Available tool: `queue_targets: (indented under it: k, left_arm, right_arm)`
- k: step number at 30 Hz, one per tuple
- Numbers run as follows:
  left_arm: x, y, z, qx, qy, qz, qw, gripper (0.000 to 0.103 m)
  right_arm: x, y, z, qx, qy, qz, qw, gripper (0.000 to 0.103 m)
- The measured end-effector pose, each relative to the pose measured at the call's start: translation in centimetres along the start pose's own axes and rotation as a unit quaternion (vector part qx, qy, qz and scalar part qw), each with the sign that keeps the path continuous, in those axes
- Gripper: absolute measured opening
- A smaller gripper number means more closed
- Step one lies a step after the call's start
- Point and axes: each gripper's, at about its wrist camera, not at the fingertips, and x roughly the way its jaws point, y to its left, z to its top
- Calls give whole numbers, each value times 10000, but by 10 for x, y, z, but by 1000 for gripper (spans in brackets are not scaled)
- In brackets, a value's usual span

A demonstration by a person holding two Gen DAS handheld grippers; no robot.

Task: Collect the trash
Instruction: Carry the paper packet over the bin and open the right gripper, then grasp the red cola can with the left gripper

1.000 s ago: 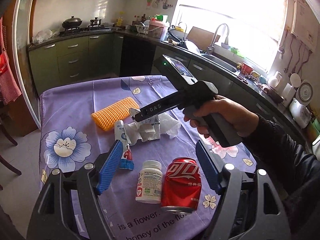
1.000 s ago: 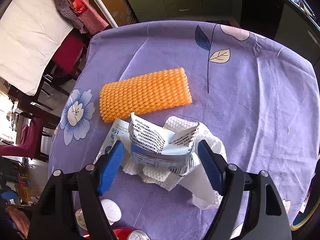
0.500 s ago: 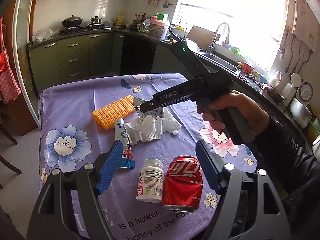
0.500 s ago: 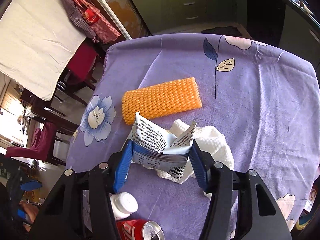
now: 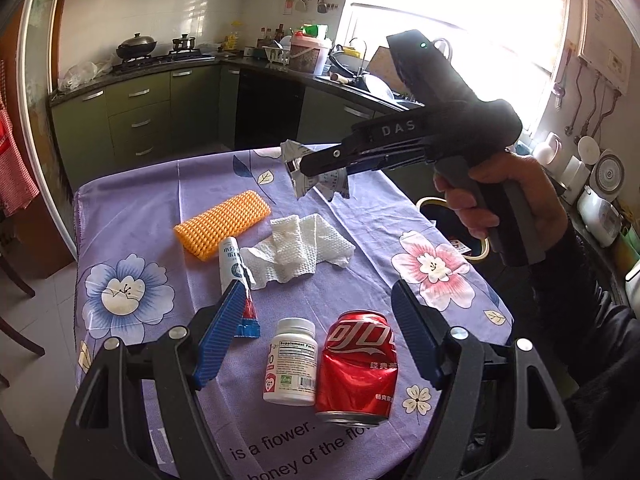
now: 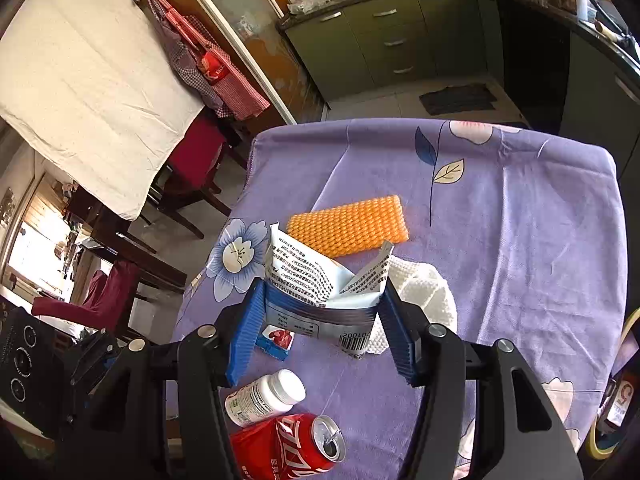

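right tongs (image 6: 322, 312) lifted, tilted down | clamped on torn packet (image 6: 320, 284) | left tongs (image 5: 316, 336) apart, empty

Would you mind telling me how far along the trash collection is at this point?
Nothing looks binned yet. In hand: the right hand-held gripper clamps a crumpled wrapper above the table. Left on the purple tablecloth: orange mesh, paper towel, tube, pill bottle and red can. The left hand-held gripper is open and empty.
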Motion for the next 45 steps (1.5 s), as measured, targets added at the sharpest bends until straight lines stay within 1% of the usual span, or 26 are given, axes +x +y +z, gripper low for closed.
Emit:
queue_targets:
  k: [2,4,6,8,11,12,13,15,18,19,22,24,26,28,32,38,42,45]
  left_arm:
    - [0,-2,0,21,9,-18,10000,71]
    - [0,-3,0,41,14,-44,10000,71]
    - [1,-5,-1,55,27,-82,9999,73]
    - [4,-6,-2,83,47,-119,9999,74]
    - [11,-10,-2,108,104,-189,9997,74]
    - [13,-11,-1,122,122,-204,9996,74]
    - [16,-14,-1,144,143,-220,9996,74]
    - [21,-19,1,186,183,-248,9994,74]
    - [27,-28,3,250,231,-312,9989,74]
    - [28,-32,3,283,243,-333,9987,74]
    - [29,-44,3,410,292,-365,9981,74]
    - [30,-50,2,487,319,-371,9976,74]
    - [30,-55,2,557,352,-381,9971,74]
    - [30,-57,1,598,377,-384,9968,76]
    - [32,-58,-1,623,442,-398,9963,76]
    - [39,-60,-9,746,630,-418,9943,76]
    - [49,-64,-20,885,895,-494,9908,76]
    - [58,-67,-28,942,1096,-547,9880,76]
  right_arm:
    - [-14,-3,-3,-35,-99,-102,9999,56]
    - [-31,-17,-10,34,-201,-315,9993,57]
    - [-51,-45,-21,274,-309,-605,9973,57]
    - [-72,-82,-36,638,-418,-929,9927,57]
    - [-104,-152,-64,1315,-591,-1617,9763,58]
    - [-114,-174,-75,1525,-629,-1862,9686,58]
    - [-123,-195,-85,1698,-622,-2134,9601,61]
    - [-132,-233,-103,1983,-514,-2563,9446,61]
    - [-137,-285,-124,2353,-346,-3009,9235,61]
    - [-137,-300,-130,2478,-307,-3132,9163,61]
    - [-134,-340,-143,2790,-190,-3248,9035,61]
    - [-131,-357,-149,2887,-133,-3316,8981,64]
    - [-130,-371,-154,3000,-121,-3356,8929,72]
    - [-133,-377,-159,3039,-169,-3400,8898,74]
    - [-138,-366,-163,3044,-302,-3319,8923,75]
    - [-150,-309,-175,2691,-677,-3115,9088,77]
    - [-150,-273,-193,2438,-692,-2903,9228,78]
    - [-145,-251,-200,2259,-690,-2896,9276,78]
